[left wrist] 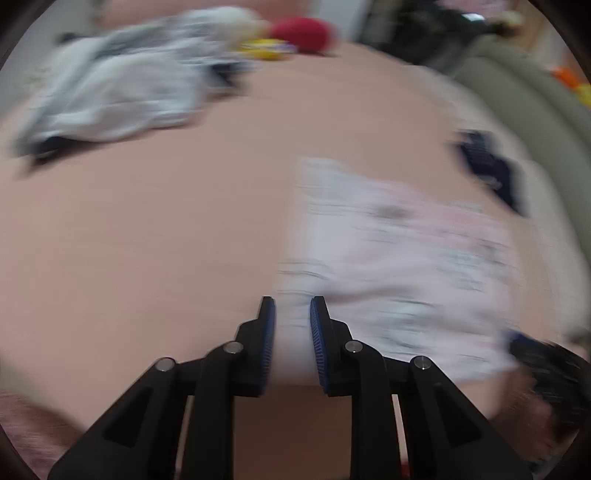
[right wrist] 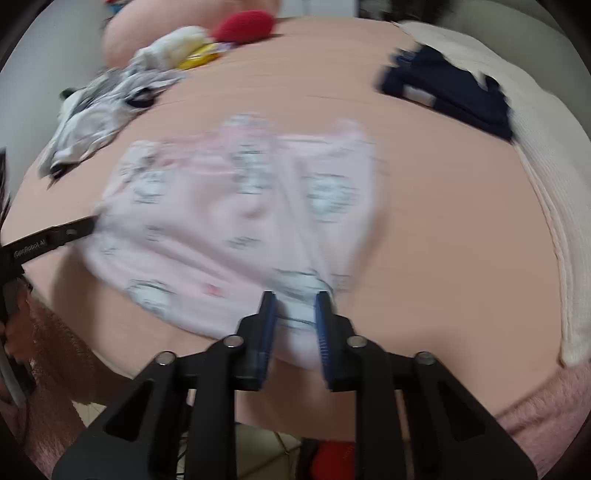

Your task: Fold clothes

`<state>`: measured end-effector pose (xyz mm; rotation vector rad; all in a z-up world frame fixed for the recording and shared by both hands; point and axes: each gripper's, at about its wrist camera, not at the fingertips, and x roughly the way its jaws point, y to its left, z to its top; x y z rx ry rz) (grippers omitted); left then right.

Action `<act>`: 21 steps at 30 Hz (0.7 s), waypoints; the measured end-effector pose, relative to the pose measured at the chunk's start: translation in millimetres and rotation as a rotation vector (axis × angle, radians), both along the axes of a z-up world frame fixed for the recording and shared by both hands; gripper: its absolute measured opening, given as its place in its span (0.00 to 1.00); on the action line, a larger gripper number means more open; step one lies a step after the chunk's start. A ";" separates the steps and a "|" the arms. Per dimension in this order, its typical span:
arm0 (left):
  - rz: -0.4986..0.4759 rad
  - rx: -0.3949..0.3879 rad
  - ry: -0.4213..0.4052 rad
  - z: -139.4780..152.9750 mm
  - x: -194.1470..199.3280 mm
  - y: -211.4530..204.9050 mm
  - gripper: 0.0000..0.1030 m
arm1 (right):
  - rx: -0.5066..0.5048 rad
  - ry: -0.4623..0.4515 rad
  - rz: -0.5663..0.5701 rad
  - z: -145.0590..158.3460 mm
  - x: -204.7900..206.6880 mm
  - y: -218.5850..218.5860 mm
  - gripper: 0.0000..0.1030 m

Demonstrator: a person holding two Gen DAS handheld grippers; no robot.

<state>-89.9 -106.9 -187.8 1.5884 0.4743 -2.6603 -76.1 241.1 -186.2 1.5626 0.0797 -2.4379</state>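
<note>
Holding: one pale pink printed garment, pinched at two points of its near edge, spread blurred over the bed.
Left gripper: narrowed on white-pink cloth filling the gap between its two blue pads; also seen at the garment's left edge in the right wrist view.
Right gripper: narrowed likewise, a fold of the same garment bunched between its two blue pads.
Bed sheet: one, salmon pink, bearing everything.
Other clothes: one grey-and-white crumpled heap far left, well apart from the pink garment; one dark navy folded piece far right, touching a cream ribbed blanket.
Small things at far edge: one red round object, one yellow item, one cream-white lump, close together.
Sharpness: both views motion-blurred; print details unreadable.
</note>
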 end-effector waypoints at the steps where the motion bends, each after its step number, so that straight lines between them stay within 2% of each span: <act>1: 0.023 0.079 0.010 1.1 1.6 -8.6 0.21 | -0.013 -0.014 -0.047 0.0 -1.6 14.7 0.33; 2: 0.031 0.157 0.039 5.4 4.9 -13.1 0.22 | -0.050 -0.014 -0.061 2.4 -2.6 20.7 0.33; 3: 0.011 0.189 0.078 12.3 8.8 -8.7 0.24 | -0.087 -0.012 -0.072 4.9 -3.5 26.2 0.33; 4: -0.024 0.184 0.111 19.2 12.0 0.2 0.26 | -0.093 0.012 -0.064 9.4 -2.6 23.8 0.33; 6: -0.136 0.183 0.166 28.5 16.7 28.3 0.38 | -0.076 0.076 -0.007 17.4 2.4 8.1 0.33; 8: -0.266 0.210 0.205 33.6 20.8 58.8 0.40 | -0.053 0.114 0.051 18.4 7.2 -9.8 0.34; 9: -0.316 0.236 0.199 31.3 21.3 72.2 0.43 | -0.041 0.120 0.074 15.9 9.1 -17.9 0.34; 11: -0.364 0.182 0.131 16.1 18.0 93.4 0.43 | -0.010 0.106 0.113 6.7 12.7 -32.1 0.34; 13: -0.378 0.099 0.076 2.1 14.5 101.8 0.39 | 0.037 0.072 0.111 -2.9 12.1 -33.9 0.34; 14: -0.375 0.087 0.071 2.5 15.3 99.6 0.34 | 0.047 0.065 0.094 -3.2 13.0 -26.6 0.35; 15: -0.365 0.086 0.060 5.6 14.9 95.3 0.34 | 0.058 0.059 0.077 -3.5 14.0 -19.3 0.35; 18: -0.270 0.042 0.029 7.2 10.4 67.7 0.33 | 0.089 0.039 0.025 -4.5 16.8 2.7 0.37; 19: -0.236 0.057 0.022 5.4 9.6 57.1 0.33 | 0.099 0.032 0.008 -4.8 17.8 10.0 0.54; 20: -0.210 0.078 0.033 7.2 9.0 50.7 0.33 | 0.109 0.026 -0.009 -5.1 18.7 17.3 0.57; 21: -0.186 0.080 0.058 12.4 8.1 47.0 0.33 | 0.048 -0.001 -0.043 -4.3 14.1 24.8 0.57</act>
